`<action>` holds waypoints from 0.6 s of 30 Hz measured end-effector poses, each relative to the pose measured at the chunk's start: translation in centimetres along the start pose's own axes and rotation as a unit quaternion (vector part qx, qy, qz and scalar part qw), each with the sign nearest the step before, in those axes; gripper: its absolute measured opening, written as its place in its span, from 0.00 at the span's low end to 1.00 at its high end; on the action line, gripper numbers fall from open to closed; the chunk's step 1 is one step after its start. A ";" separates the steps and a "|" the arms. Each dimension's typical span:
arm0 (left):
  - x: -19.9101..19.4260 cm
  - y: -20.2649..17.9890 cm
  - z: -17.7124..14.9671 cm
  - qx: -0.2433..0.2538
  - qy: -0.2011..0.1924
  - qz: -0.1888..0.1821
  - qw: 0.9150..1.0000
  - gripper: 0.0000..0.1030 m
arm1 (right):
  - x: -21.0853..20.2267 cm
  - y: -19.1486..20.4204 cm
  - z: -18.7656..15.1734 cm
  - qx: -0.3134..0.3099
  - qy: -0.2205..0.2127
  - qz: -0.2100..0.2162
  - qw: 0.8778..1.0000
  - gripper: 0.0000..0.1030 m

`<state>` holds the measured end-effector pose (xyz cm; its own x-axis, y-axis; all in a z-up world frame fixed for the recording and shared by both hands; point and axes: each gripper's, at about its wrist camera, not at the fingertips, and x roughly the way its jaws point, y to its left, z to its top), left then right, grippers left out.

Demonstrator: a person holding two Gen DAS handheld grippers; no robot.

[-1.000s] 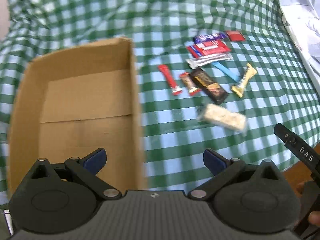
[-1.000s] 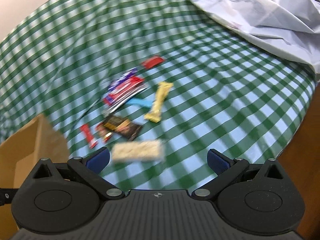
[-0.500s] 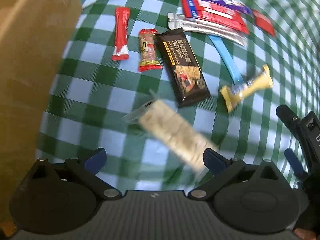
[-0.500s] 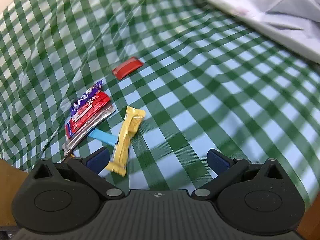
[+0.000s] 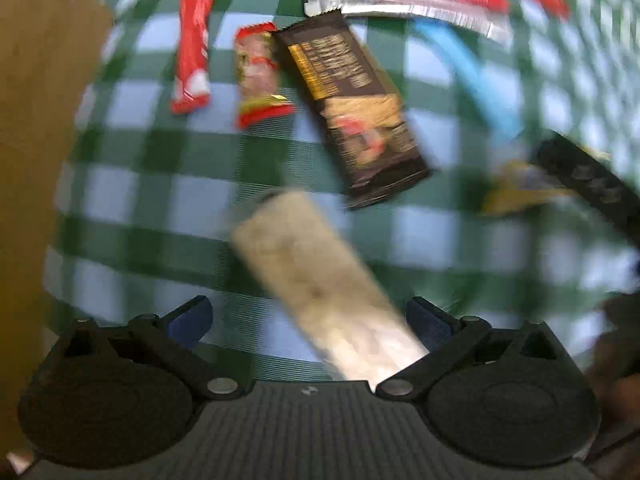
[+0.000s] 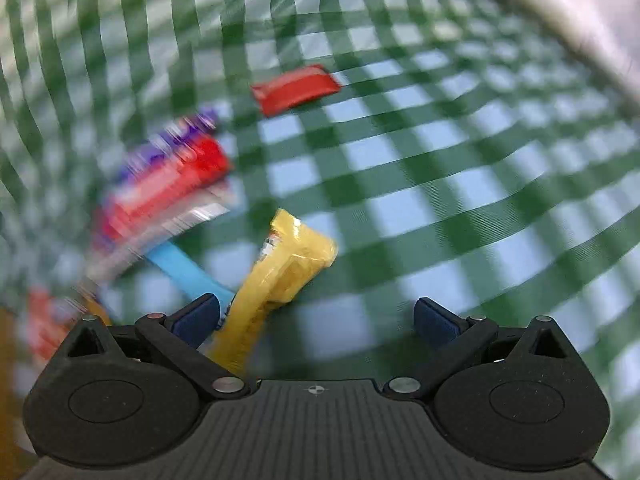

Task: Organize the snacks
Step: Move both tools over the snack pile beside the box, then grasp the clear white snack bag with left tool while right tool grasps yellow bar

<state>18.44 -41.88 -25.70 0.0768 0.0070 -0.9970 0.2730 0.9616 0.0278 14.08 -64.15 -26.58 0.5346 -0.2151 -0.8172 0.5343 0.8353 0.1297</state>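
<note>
My left gripper (image 5: 308, 316) is open just above a pale clear-wrapped rice bar (image 5: 316, 280), which lies slanted between the fingers on the green checked cloth. Beyond it lie a dark brown bar (image 5: 356, 108), two small red packets (image 5: 192, 52) (image 5: 258, 76), a silver stick (image 5: 404, 10) and a blue stick (image 5: 468, 76). My right gripper (image 6: 316, 316) is open over a yellow bar (image 6: 276, 284), which lies near its left finger. A red packet (image 6: 296, 88), a red and purple pile (image 6: 168, 184) and the blue stick (image 6: 188, 276) lie beyond.
The cardboard box wall (image 5: 36, 160) stands at the left in the left wrist view. The right gripper's finger (image 5: 588, 184) shows at the right edge there. A white cloth (image 6: 580, 12) lies at the back right.
Both grippers have dropped closer to the cloth. The rice bar now sits between my left fingers; the yellow bar has come up near my right gripper's left finger.
</note>
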 end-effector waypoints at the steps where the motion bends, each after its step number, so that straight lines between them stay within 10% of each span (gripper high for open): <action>1: -0.2 0.6 -0.1 0.017 -0.008 -0.004 1.000 1.00 | -0.2 -0.1 -0.4 -0.023 -0.002 -0.029 0.999 0.99; 18: -1.3 3.3 0.9 0.042 0.033 0.001 0.999 1.00 | -1.6 -3.0 -3.0 0.012 0.020 -0.028 0.999 1.00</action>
<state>20.12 -39.02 -24.27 0.0146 0.0292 -0.9995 0.3519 0.9355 0.0325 9.67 -64.86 -27.35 0.4769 -0.2402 -0.8455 0.5786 0.8099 0.0963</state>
